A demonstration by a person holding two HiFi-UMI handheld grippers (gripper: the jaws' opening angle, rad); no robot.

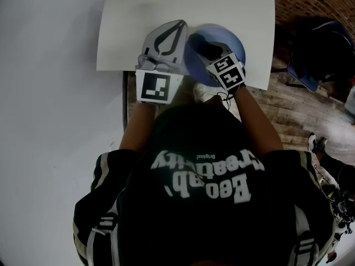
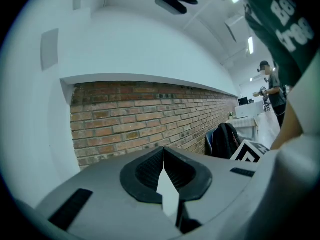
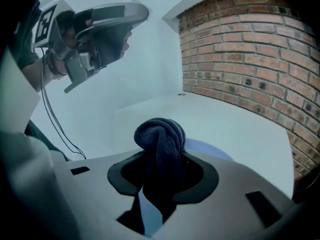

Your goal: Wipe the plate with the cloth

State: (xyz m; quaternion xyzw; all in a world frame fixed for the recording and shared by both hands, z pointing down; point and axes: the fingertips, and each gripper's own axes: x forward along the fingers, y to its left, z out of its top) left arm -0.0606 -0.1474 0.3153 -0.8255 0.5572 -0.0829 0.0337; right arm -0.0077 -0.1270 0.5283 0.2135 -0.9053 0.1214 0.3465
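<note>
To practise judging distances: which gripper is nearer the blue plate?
Right. The right gripper is over the plate, its tongs shut on the cloth; the left gripper sits beside the plate's left edge.

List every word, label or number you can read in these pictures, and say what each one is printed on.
"Creativity": shirt, upside down in the head view.
"Original": same shirt, small print, only just readable.
"Beo" then "ab": same shirt; the letter between is unreadable.
Left cube and right cube: black-and-white square patterns only, no letters.
</note>
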